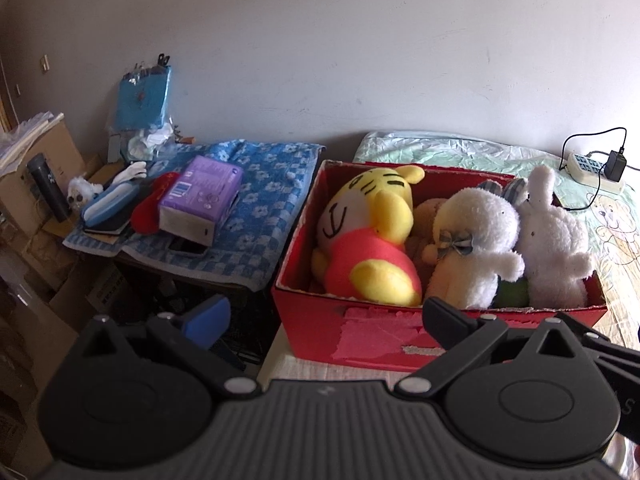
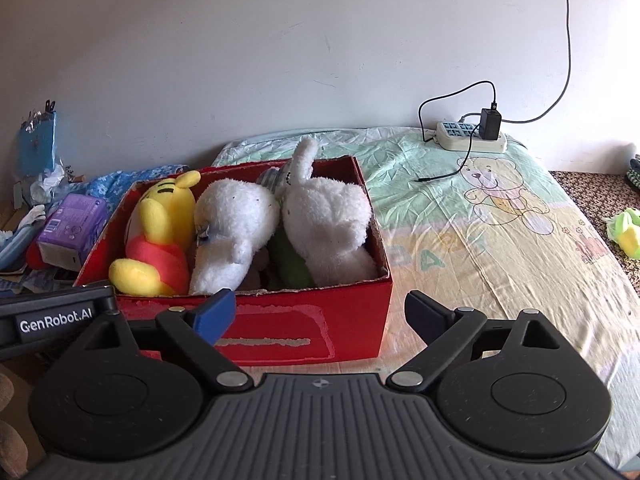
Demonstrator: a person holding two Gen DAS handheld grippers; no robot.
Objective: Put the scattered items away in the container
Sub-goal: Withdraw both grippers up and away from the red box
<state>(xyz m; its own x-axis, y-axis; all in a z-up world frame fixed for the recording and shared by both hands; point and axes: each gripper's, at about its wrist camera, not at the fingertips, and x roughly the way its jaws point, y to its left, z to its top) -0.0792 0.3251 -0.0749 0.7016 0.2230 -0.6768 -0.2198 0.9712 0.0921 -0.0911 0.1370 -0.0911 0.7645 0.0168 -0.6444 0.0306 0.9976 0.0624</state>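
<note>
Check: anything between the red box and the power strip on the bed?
Only bare bedsheet and a loose black cable end between red box and power strip, per right wrist view.

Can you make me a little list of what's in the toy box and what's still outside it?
container: red box on the bed, open top
in the box, left: yellow tiger plush
in the box, middle: white plush with bow
in the box, right: white rabbit plush
under them: something green, partly hidden
still outside: green and yellow toy on the far right of the bed
also on bed: power strip with charger
left gripper: open, empty
right gripper: open, empty
</note>
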